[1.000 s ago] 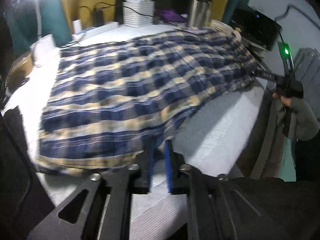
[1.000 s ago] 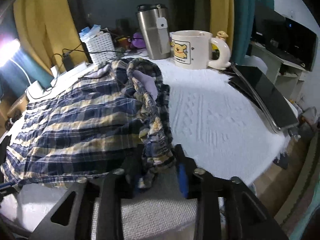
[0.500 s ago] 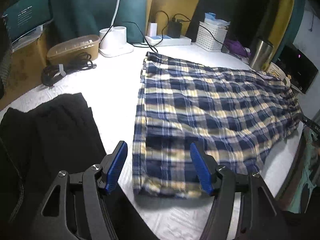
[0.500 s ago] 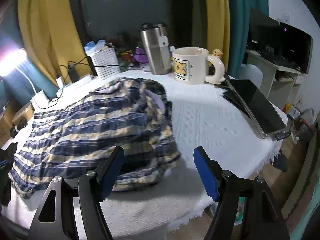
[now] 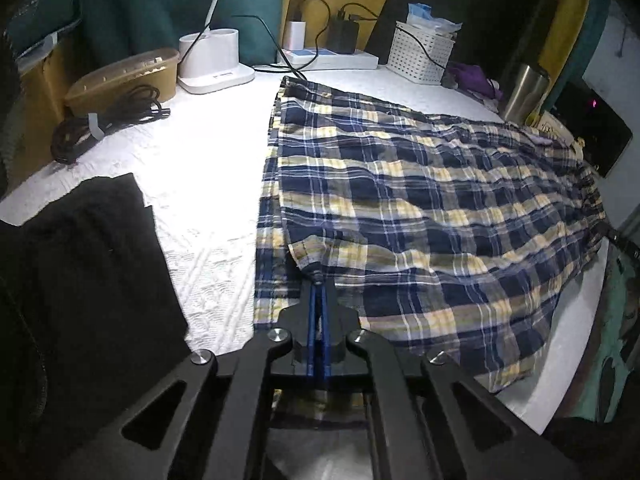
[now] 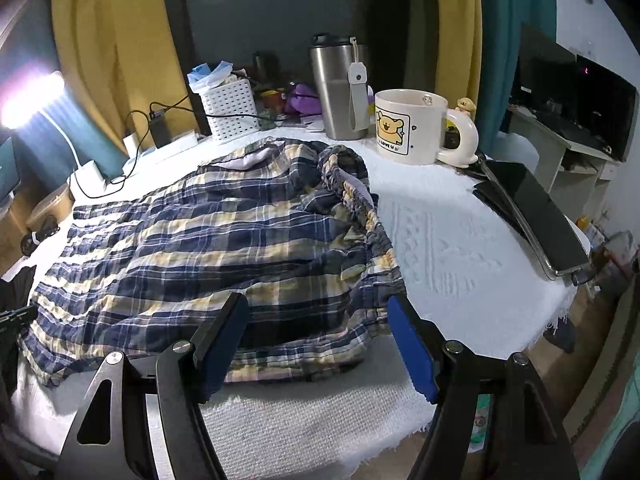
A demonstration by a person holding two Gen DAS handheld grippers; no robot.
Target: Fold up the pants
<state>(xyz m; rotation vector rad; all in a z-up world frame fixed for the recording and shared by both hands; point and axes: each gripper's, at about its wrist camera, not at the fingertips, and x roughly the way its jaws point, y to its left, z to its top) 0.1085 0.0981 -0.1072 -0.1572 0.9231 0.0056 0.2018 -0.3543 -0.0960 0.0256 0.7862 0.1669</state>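
The plaid pants (image 5: pixel 420 208) lie flat on the white surface (image 5: pixel 208 168), long axis from the mug (image 6: pixel 412 126) end w/ waistband to the hem end. Left gripper (image 5: pixel 318 280) has just closed, fingers clamped on hem corner. Right gripper (image 6: pixel 316 320) fingers apart, above waistband, not touching.

R gripper (image 6: pixel 316 344) jaws wide apart over waistband end of plaid pants (image 6: pixel 208 248)

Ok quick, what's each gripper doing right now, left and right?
Left gripper: shut, pinching a corner of the plaid pants.
Right gripper: open, holding nothing, jaws spread over the pants' waistband end.
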